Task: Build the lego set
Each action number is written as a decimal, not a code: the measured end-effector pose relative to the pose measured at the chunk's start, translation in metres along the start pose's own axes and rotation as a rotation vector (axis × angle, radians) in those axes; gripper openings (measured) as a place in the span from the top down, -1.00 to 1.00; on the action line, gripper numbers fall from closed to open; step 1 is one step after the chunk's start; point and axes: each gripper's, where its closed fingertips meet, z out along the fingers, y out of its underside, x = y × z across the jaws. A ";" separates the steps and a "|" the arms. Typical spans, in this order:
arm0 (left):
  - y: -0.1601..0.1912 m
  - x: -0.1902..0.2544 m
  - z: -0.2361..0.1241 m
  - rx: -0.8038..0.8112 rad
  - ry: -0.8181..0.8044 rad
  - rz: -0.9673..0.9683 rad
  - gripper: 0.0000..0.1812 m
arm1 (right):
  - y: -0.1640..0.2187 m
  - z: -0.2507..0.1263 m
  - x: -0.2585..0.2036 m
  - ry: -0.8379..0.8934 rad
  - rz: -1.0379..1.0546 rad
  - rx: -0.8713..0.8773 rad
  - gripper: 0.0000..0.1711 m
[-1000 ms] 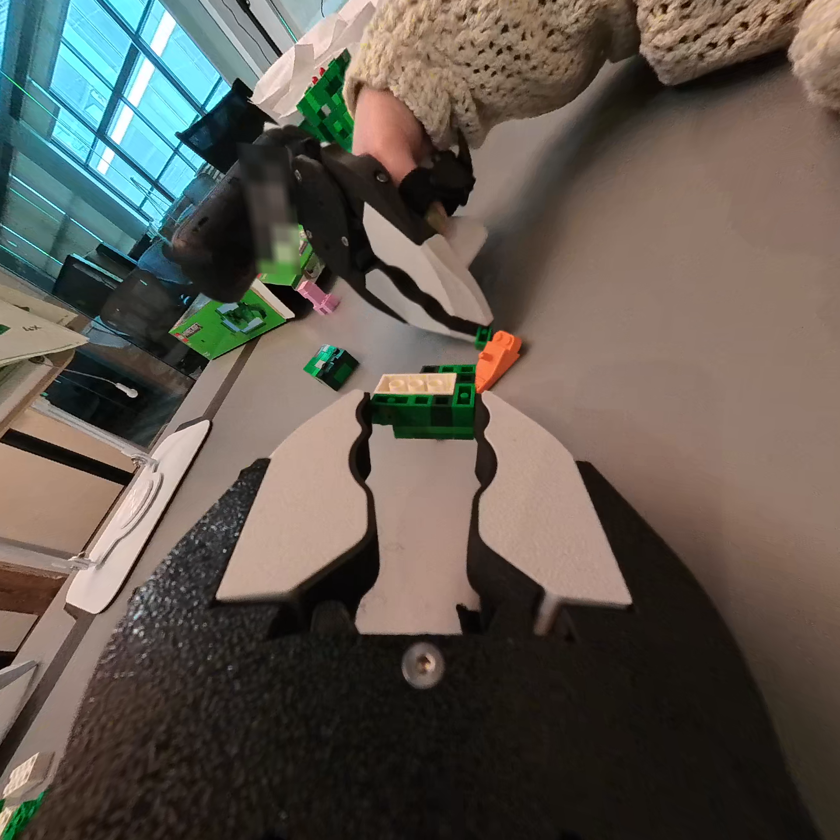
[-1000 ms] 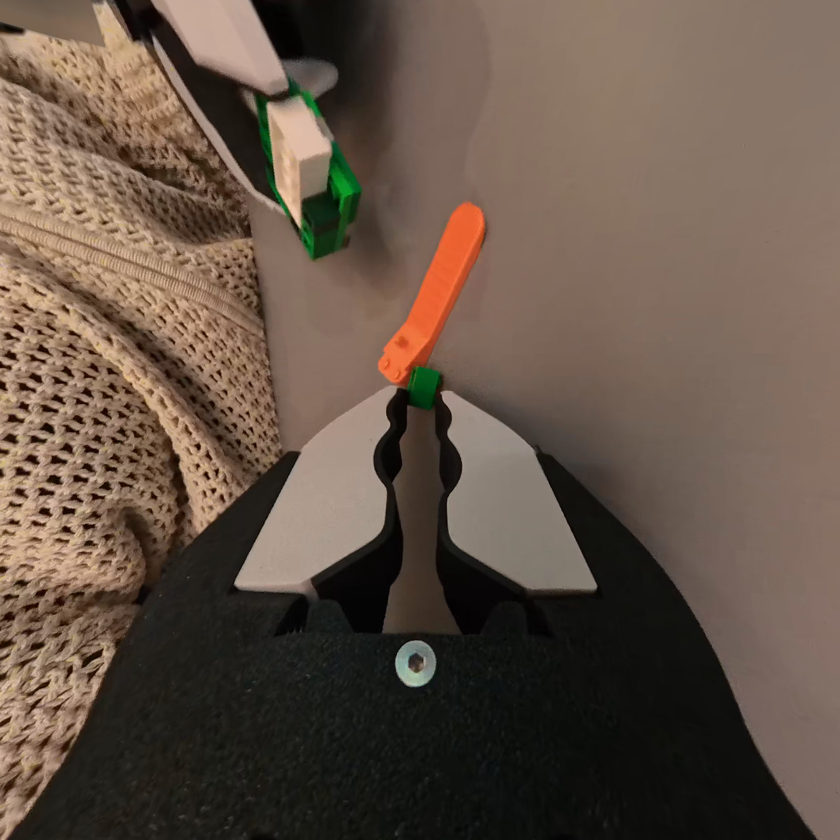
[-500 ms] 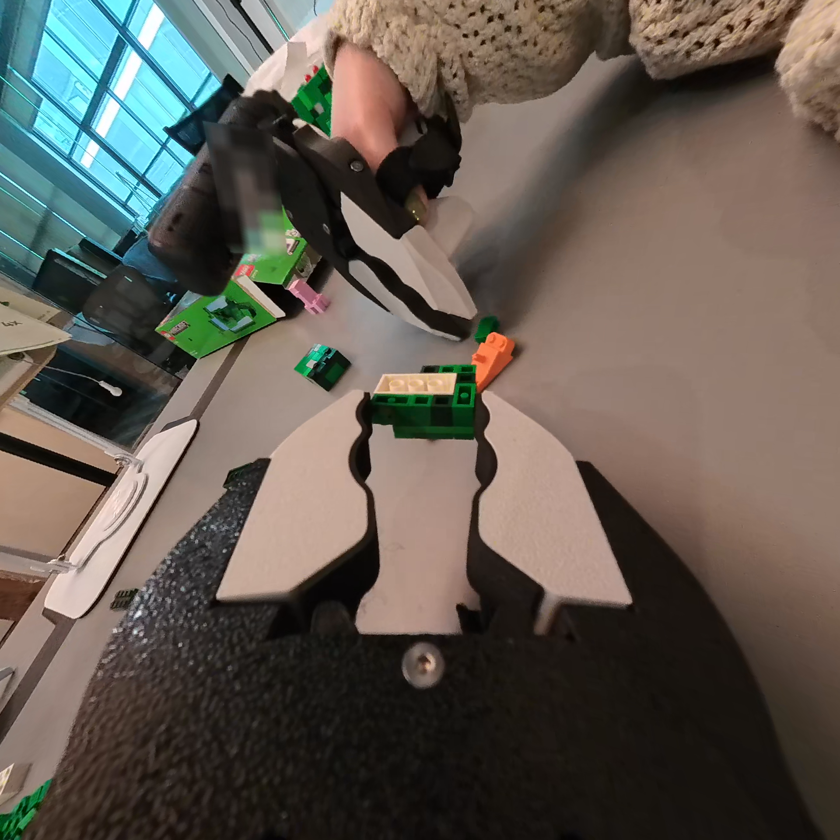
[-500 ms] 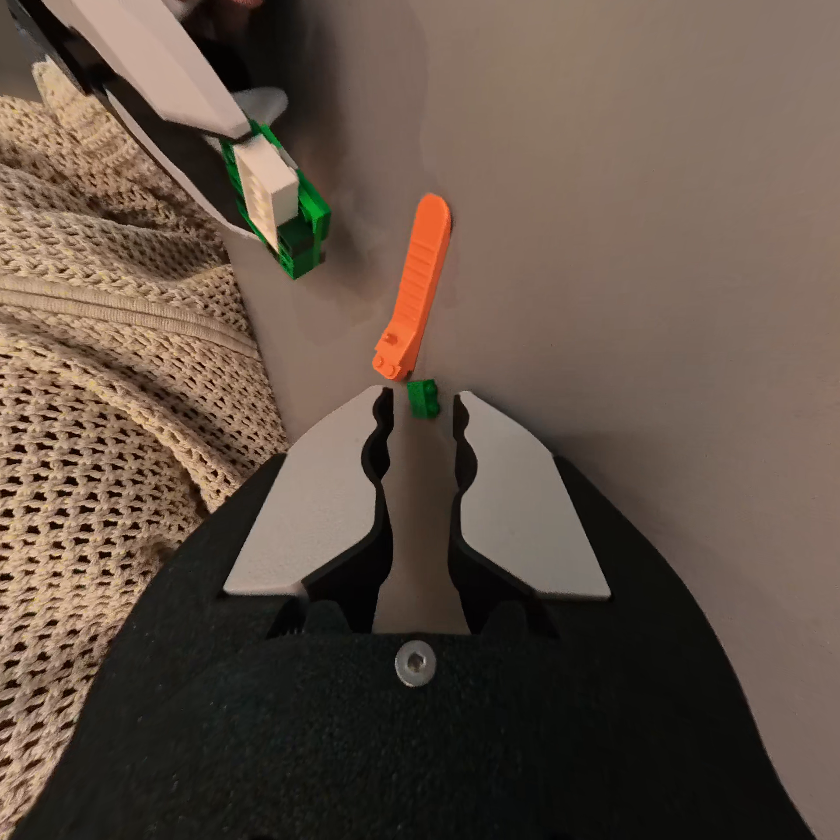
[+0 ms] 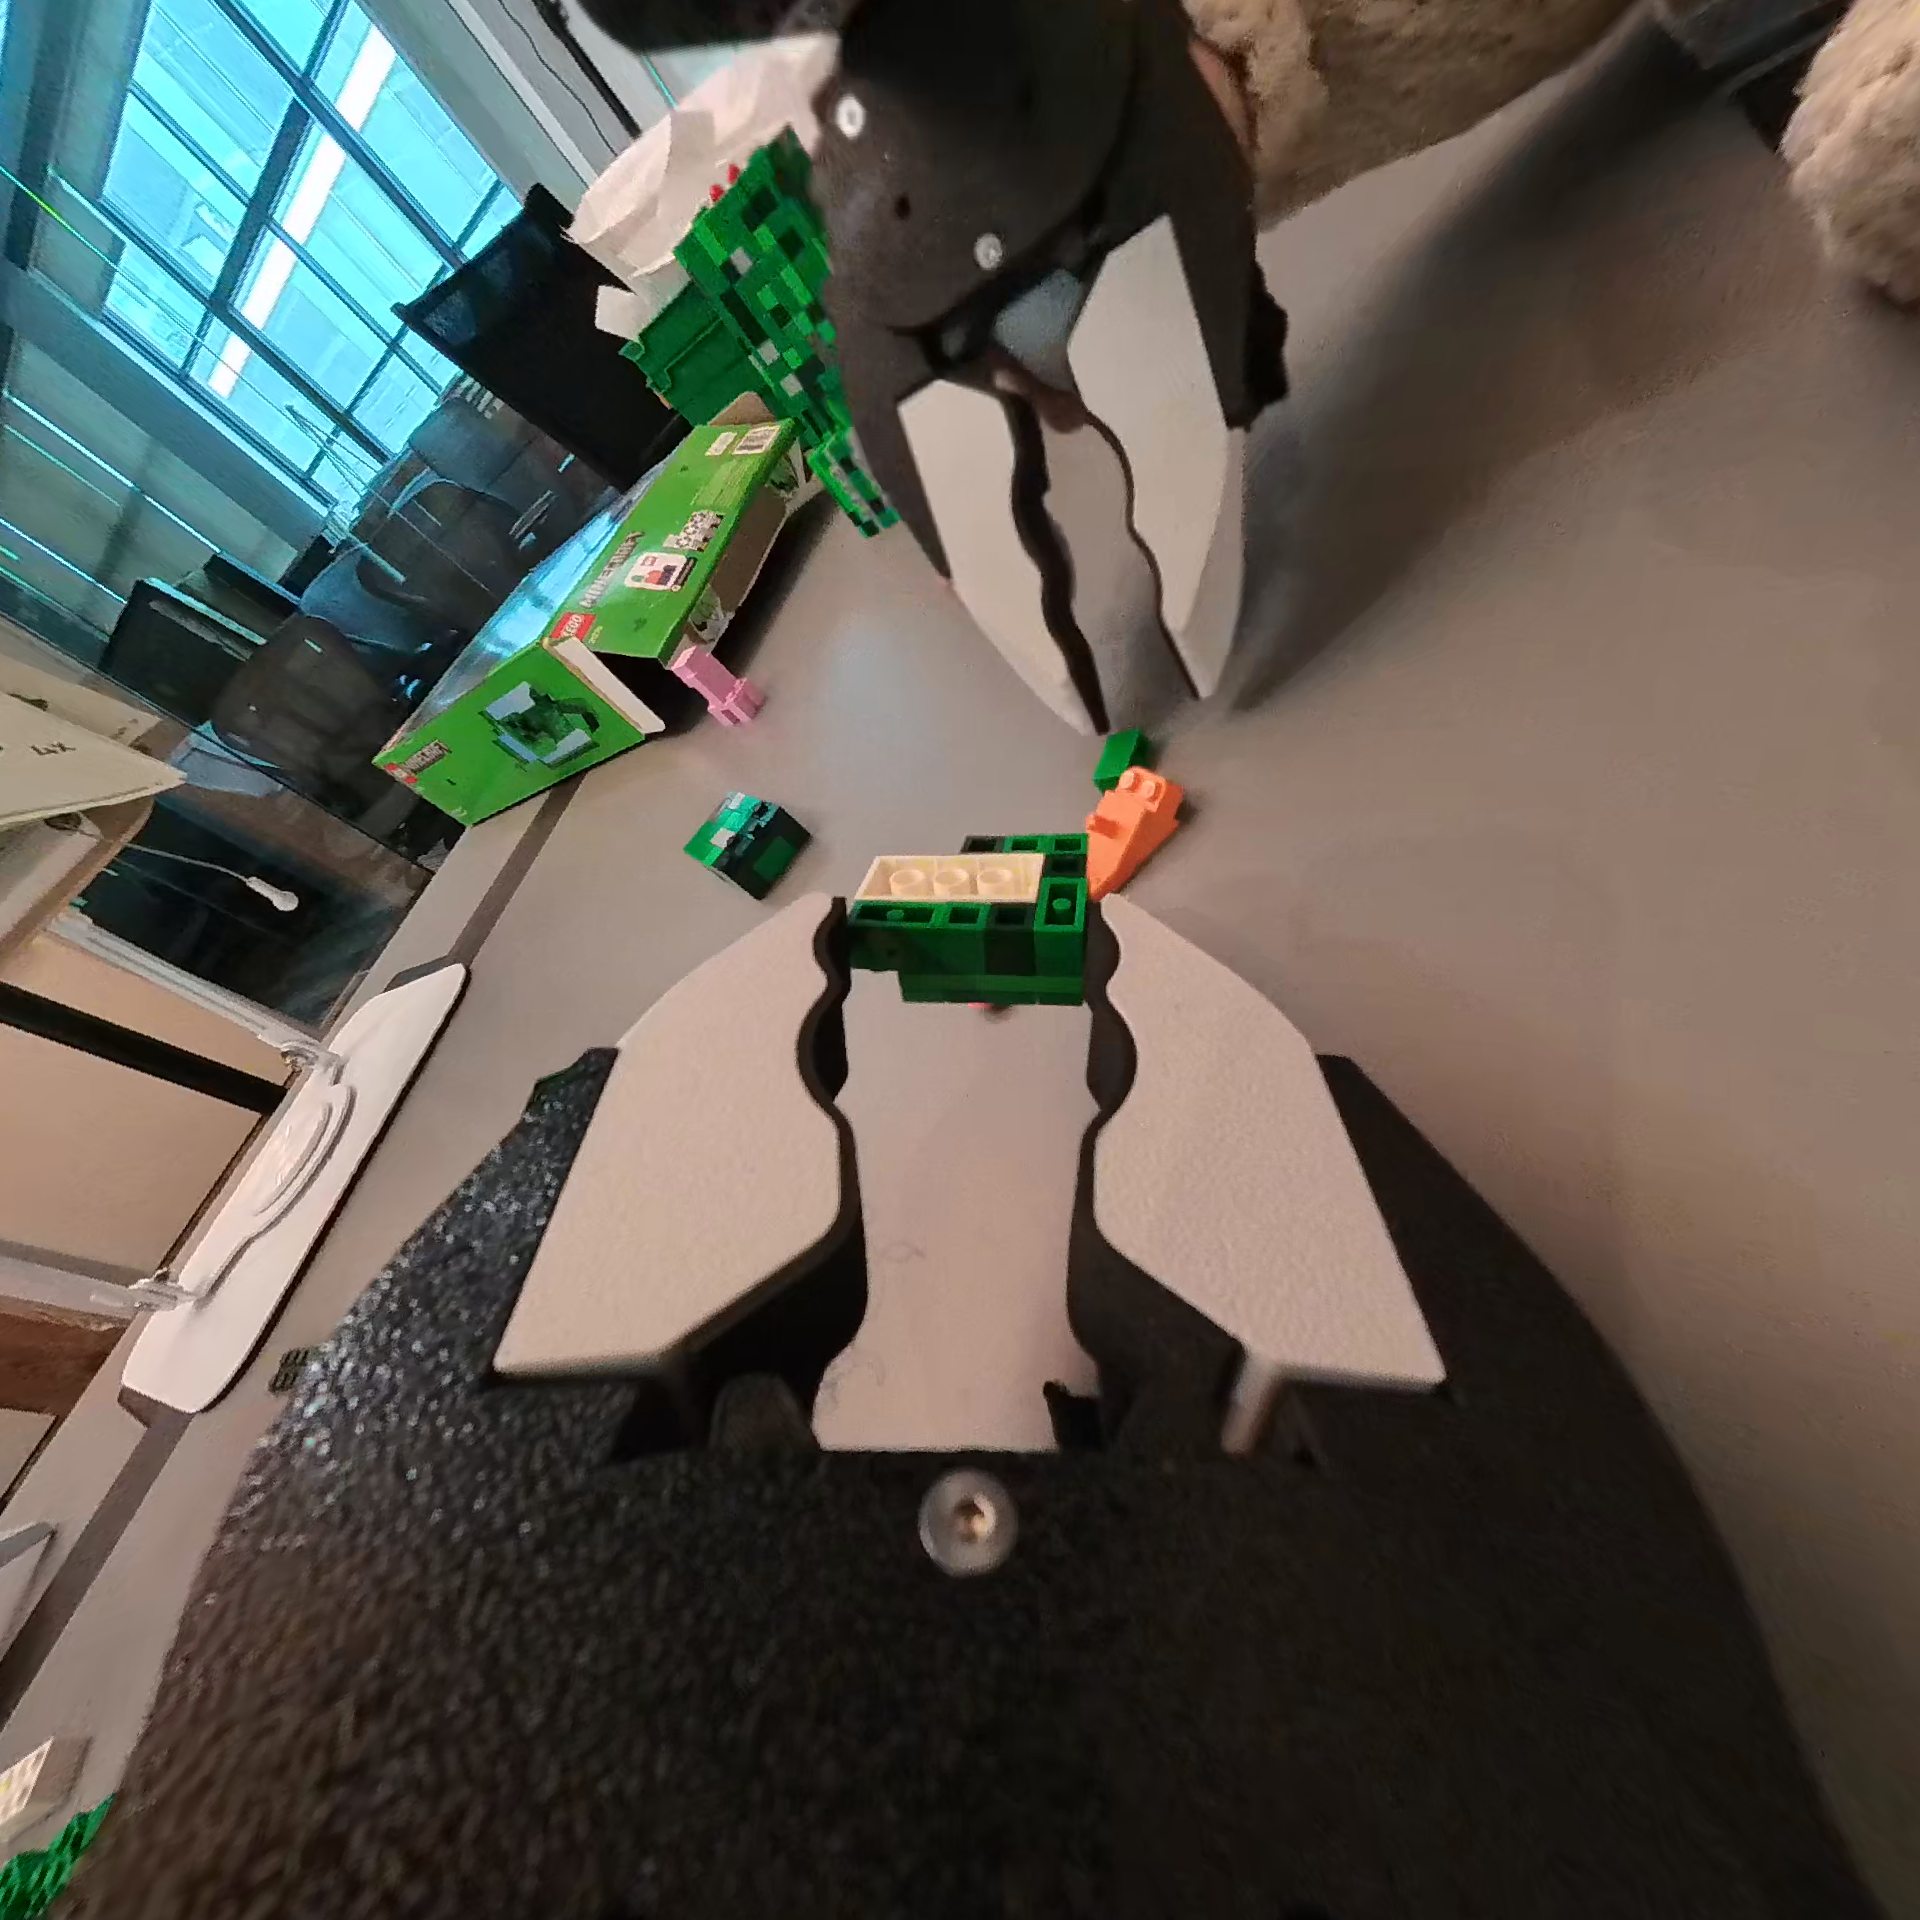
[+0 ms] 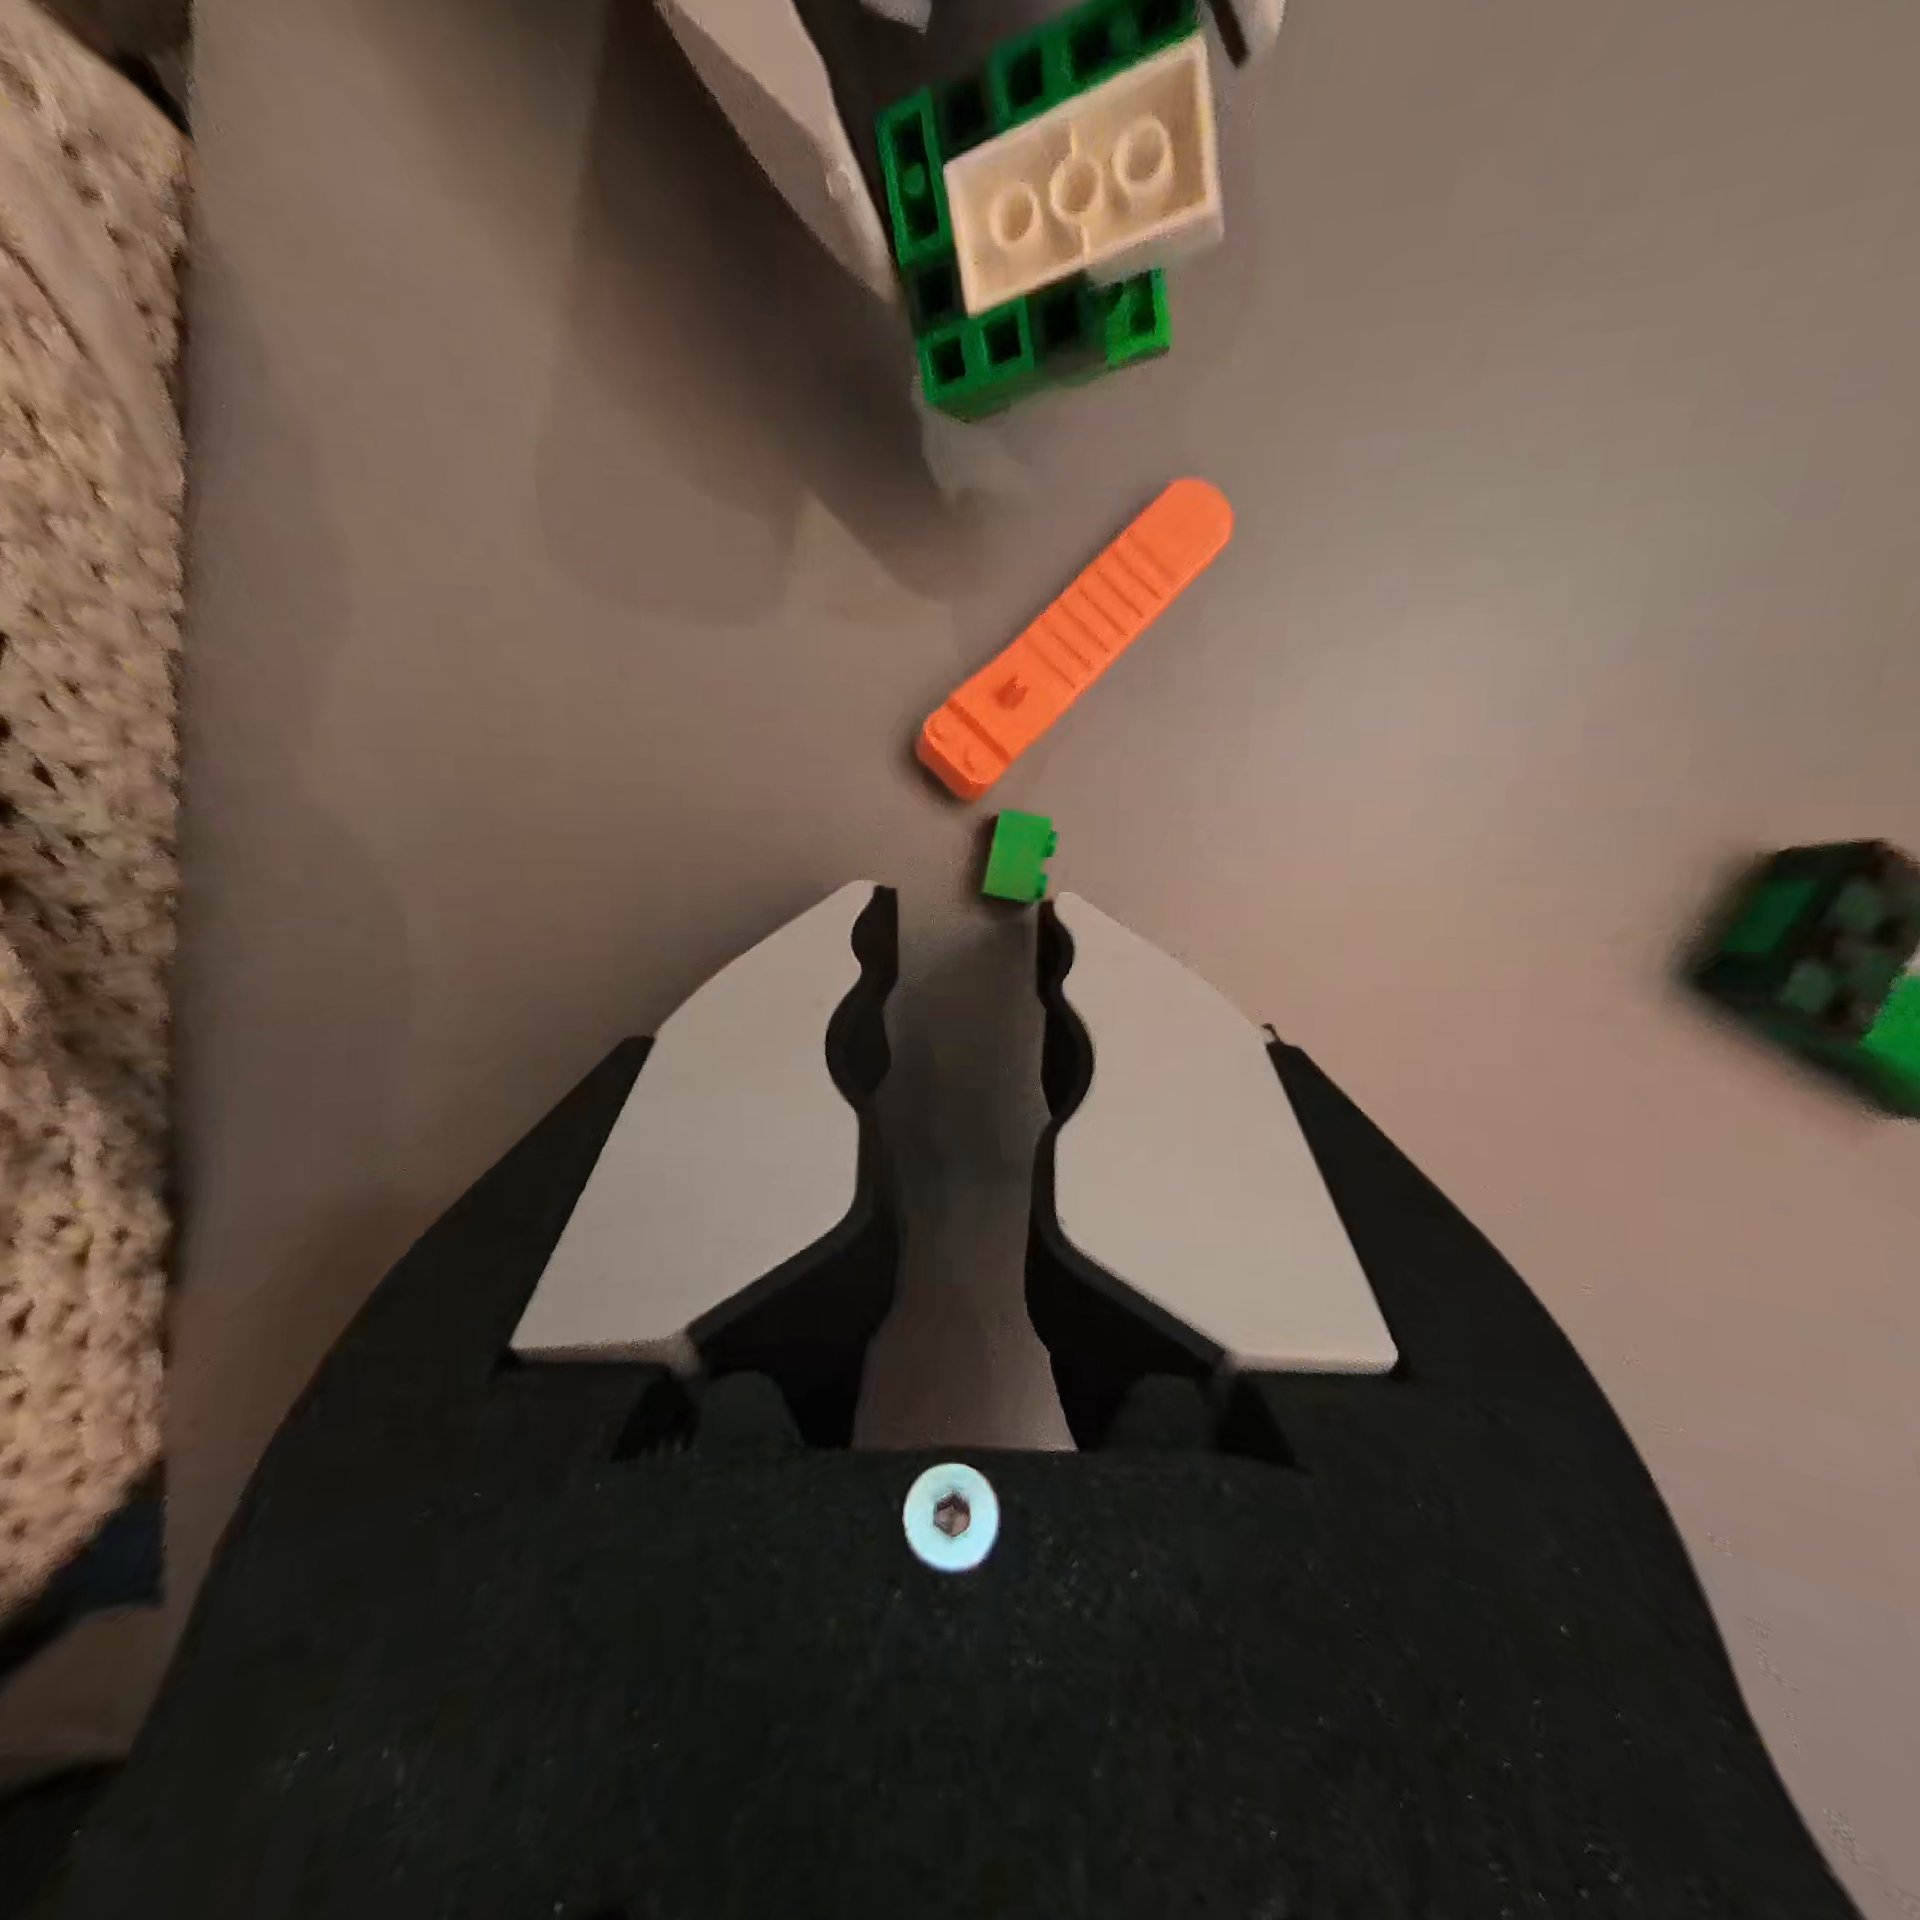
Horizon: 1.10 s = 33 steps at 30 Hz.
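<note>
My left gripper is shut on a small green lego block with a white brick on top and holds it above the grey table. The same block shows at the top of the right wrist view. My right gripper is open and empty; it also shows in the left wrist view. A small green brick lies loose on the table just ahead of its fingertips, nearer the right one. An orange brick separator lies beyond it. Brick and separator show in the left wrist view.
A dark green lego piece lies on the table. A green lego box, a pink piece and a tall green build stand farther back. A knitted sleeve is at the left. The grippers' ends are close to 10 cm from one another. The orange brick separator is about equally far from each gripper, around 5 cm.
My right gripper let go of the small green brick, opened, and turned to look more steeply down at the table. The brick now lies loose by the separator. The left gripper keeps its block.
</note>
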 end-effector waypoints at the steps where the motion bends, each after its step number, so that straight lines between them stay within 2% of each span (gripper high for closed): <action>1: -0.001 0.000 0.000 0.004 -0.001 -0.002 0.52 | -0.001 0.001 -0.001 -0.002 0.043 0.045 0.71; 4: -0.002 0.000 -0.001 0.012 0.001 -0.011 0.52 | -0.003 0.003 0.005 0.035 0.106 0.120 0.74; 8: -0.003 -0.001 -0.001 0.021 -0.003 -0.018 0.52 | -0.004 0.010 0.005 0.049 0.087 0.118 0.86; 11: -0.005 -0.002 -0.002 0.036 -0.009 -0.020 0.52 | -0.011 0.008 0.011 0.057 0.100 0.143 0.86; 16: -0.010 0.004 0.001 0.048 -0.003 0.039 0.52 | -0.037 -0.009 0.008 -0.076 0.165 0.264 0.86; 20: -0.009 0.010 0.004 0.033 -0.001 0.115 0.52 | -0.054 -0.024 0.004 -0.208 0.135 0.247 0.86; 25: -0.011 0.011 0.007 0.018 -0.047 0.244 0.52 | -0.066 -0.024 0.006 -0.289 0.050 0.071 0.86; 33: -0.013 0.014 0.009 0.021 -0.053 0.286 0.52 | -0.064 -0.023 0.005 -0.362 -0.110 -0.241 0.86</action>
